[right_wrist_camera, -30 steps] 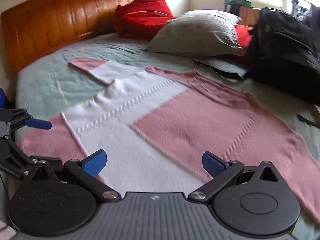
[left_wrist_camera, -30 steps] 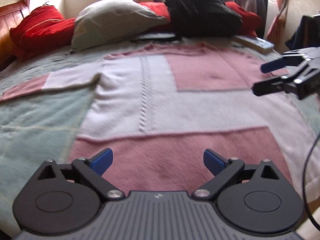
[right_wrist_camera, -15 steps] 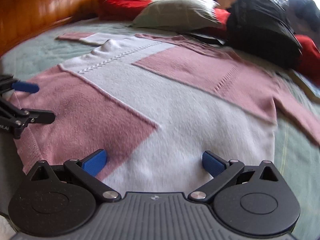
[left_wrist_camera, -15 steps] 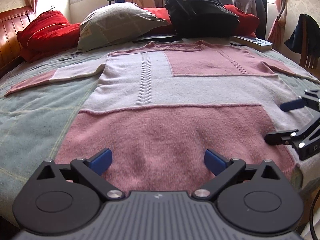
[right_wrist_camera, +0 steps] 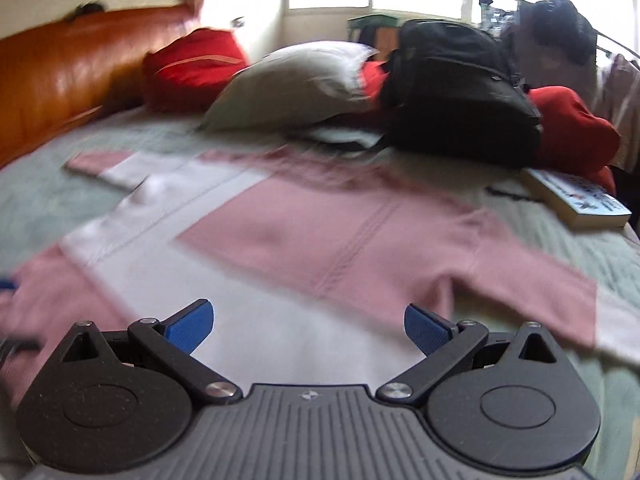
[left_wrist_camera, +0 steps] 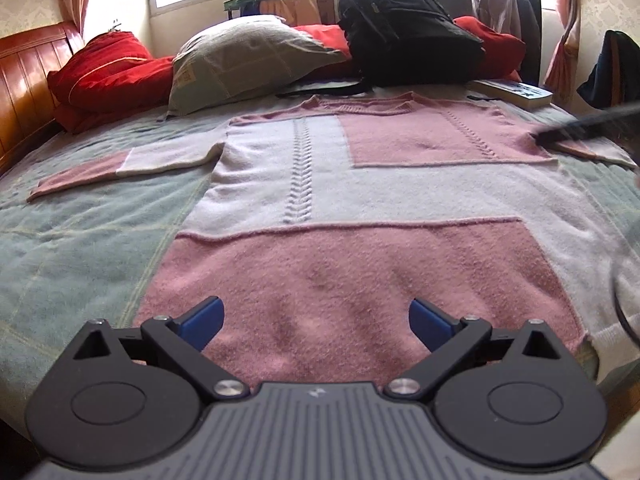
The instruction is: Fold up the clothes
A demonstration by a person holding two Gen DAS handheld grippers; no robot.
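**Pink and white sweater laid flat**

Pink and white sweater (left_wrist_camera: 360, 208) is spread flat on the green blanket (left_wrist_camera: 80, 240). Bare blanket is seen past its sleeves. Left gripper (left_wrist_camera: 316, 322) and right gripper (right_wrist_camera: 308, 322) are held wide apart, gripping nothing, near its bottom edge.

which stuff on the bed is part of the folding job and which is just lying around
Part of the job:
- pink and white sweater, spread flat on the bed
- left gripper, jaws open
- right gripper, jaws open

Just lying about:
- black backpack
- grey pillow
- red cushions
- book
- green bedspread
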